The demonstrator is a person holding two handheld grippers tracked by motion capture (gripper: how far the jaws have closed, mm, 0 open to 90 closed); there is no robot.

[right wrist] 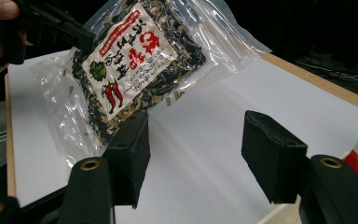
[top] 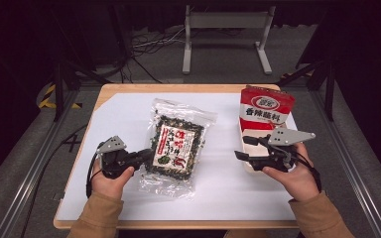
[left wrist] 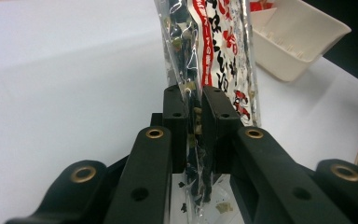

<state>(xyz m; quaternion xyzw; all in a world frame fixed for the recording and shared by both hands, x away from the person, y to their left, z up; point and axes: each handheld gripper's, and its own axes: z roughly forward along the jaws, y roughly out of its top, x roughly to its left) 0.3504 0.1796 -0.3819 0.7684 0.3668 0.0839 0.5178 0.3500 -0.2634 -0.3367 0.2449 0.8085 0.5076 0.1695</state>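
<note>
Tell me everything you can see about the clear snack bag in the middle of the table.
The clear snack bag is a crinkly transparent plastic pouch of dark dried flakes with pale bits, with a white label bearing red writing and chilli pictures. The left hand-held gripper is closed on its edge; in the right gripper view it hangs tilted above the white table cover, its far edge seemingly still resting there.

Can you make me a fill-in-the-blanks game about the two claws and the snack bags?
1. The left claw is shut on the clear ____.
2. The right claw's jaws stand ____.
3. The red bag stands in a ____ tray.

Missing words: bag; open; white
</note>
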